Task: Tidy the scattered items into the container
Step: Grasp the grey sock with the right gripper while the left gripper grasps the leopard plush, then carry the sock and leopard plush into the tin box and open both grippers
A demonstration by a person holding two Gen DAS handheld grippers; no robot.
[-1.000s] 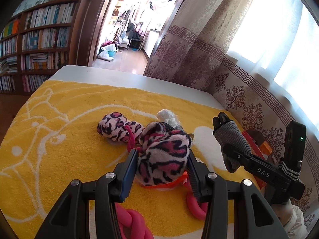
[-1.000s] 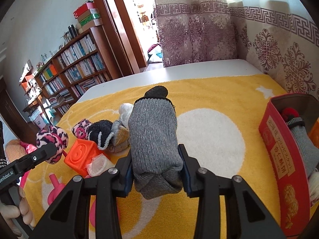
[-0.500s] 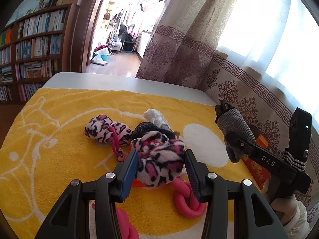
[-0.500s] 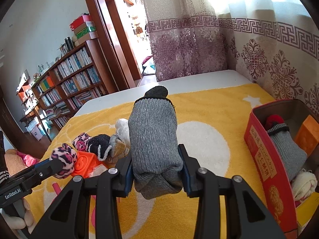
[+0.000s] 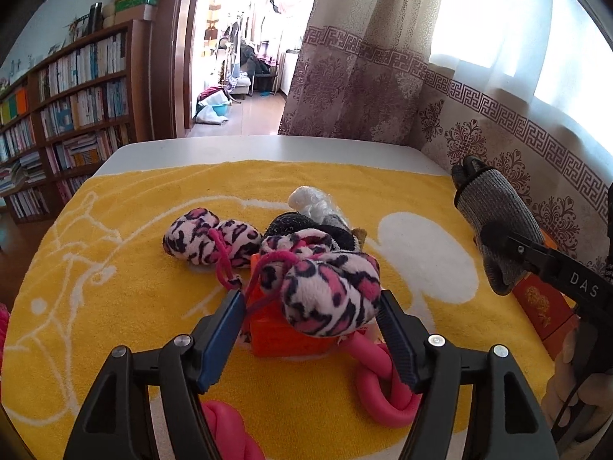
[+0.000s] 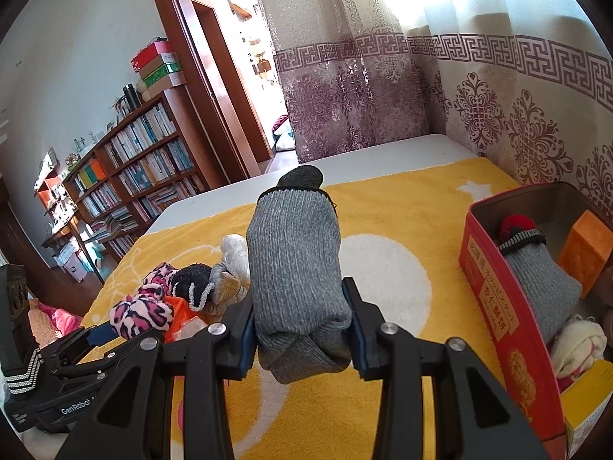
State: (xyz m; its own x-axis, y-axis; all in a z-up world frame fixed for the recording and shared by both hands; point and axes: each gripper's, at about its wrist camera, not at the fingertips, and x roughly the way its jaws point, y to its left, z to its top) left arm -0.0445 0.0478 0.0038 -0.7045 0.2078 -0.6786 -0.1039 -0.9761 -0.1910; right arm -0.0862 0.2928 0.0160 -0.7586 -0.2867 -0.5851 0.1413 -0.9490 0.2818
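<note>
The left tool (image 5: 310, 322) had its fingers spread, with a pink-and-black leopard-print plush pouch (image 5: 325, 291) lying between them on an orange plastic block (image 5: 285, 335) above the yellow towel-covered surface (image 5: 115, 306). The right tool (image 6: 299, 329) pinched a rolled grey knitted sock (image 6: 295, 268), raised over the towel. The red rectangular tin (image 6: 498, 306) stood at the right, already containing another grey sock (image 6: 544, 283) and an orange cube (image 6: 586, 253).
</note>
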